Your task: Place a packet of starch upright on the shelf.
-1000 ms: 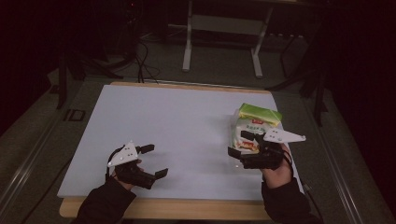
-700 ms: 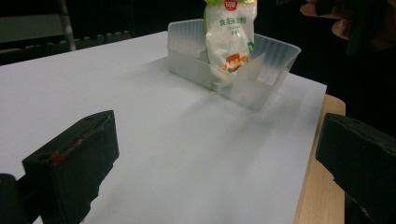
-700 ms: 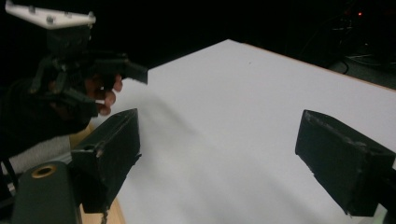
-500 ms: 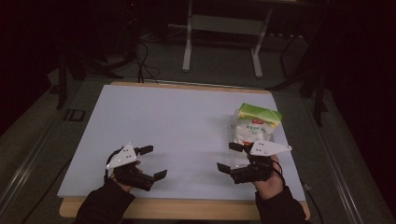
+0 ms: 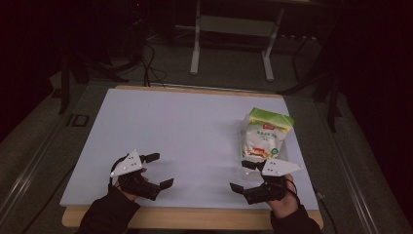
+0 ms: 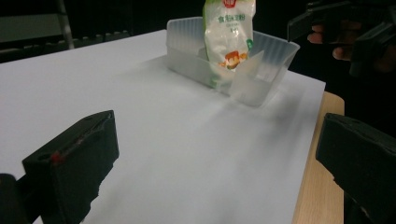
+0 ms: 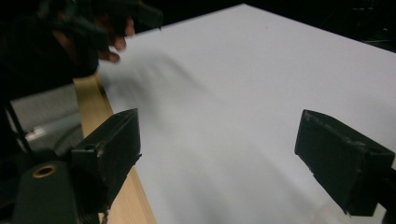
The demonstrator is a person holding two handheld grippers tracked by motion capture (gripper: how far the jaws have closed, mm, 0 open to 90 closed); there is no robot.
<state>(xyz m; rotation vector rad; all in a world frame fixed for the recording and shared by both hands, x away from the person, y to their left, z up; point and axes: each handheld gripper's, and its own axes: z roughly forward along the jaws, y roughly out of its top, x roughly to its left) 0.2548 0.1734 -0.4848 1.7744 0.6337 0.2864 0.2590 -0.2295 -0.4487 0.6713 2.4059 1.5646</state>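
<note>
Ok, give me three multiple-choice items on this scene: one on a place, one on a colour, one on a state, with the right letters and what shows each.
1. Where does the pouch stand?
A. in the clear plastic tray
B. on the floor
C. between the left gripper's jaws

2. What colour is the pouch's top band?
A. red
B. green
C. blue

3. How do the right gripper's jaws stand?
A. shut on the pouch
B. shut on nothing
C. open, holding nothing

Answers: 1 A, the left gripper view shows the tray's walls around the pouch's base. 2 B, the high view shows a green band on top. 3 C, the right gripper view shows both jaws wide apart over the white sheet.
</note>
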